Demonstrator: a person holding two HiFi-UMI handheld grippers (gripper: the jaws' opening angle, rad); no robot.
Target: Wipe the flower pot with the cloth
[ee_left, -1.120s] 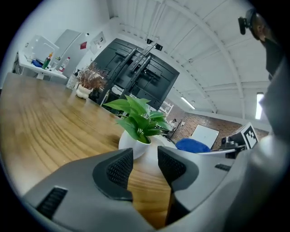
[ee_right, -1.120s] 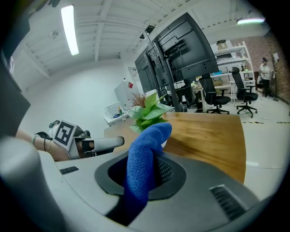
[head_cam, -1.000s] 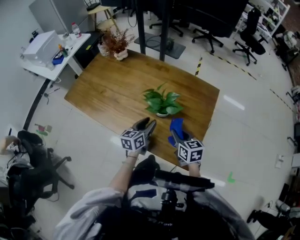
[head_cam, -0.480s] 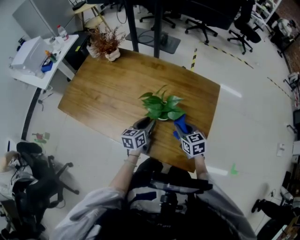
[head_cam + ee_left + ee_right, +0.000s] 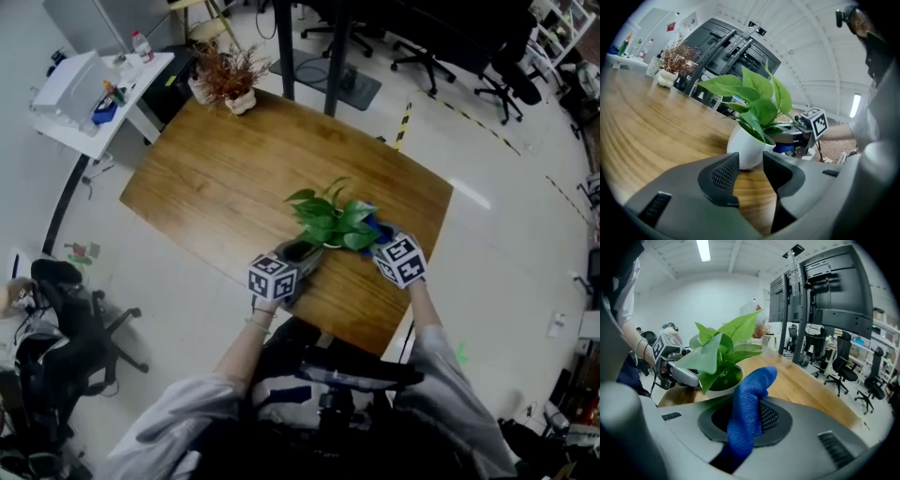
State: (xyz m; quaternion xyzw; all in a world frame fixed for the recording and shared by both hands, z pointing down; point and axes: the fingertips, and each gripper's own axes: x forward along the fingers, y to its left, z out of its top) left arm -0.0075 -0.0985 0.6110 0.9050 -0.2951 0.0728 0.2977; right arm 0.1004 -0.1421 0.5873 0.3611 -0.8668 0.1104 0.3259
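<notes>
The flower pot (image 5: 746, 146) is small and white and holds a leafy green plant (image 5: 330, 219); it stands on the wooden table (image 5: 216, 178) near the front edge. In the head view the leaves hide most of the pot. My left gripper (image 5: 305, 252) sits just short of the pot's near left side, open, its jaws (image 5: 750, 171) apart with nothing between them. My right gripper (image 5: 382, 239) is at the plant's right side, shut on a blue cloth (image 5: 752, 390). The cloth sticks up from the jaws (image 5: 746, 420), close to the pot's rim (image 5: 723, 382); whether it touches the pot is unclear.
A second pot with dried reddish stems (image 5: 231, 82) stands at the table's far left corner. A white side table (image 5: 94, 94) with small items is beyond the left edge. Office chairs (image 5: 61, 309) stand on the floor around.
Both grippers have moved forward to the plant. The right one, still holding the cloth, has swung out to the plant's right side. The left one has closed in on the pot.
</notes>
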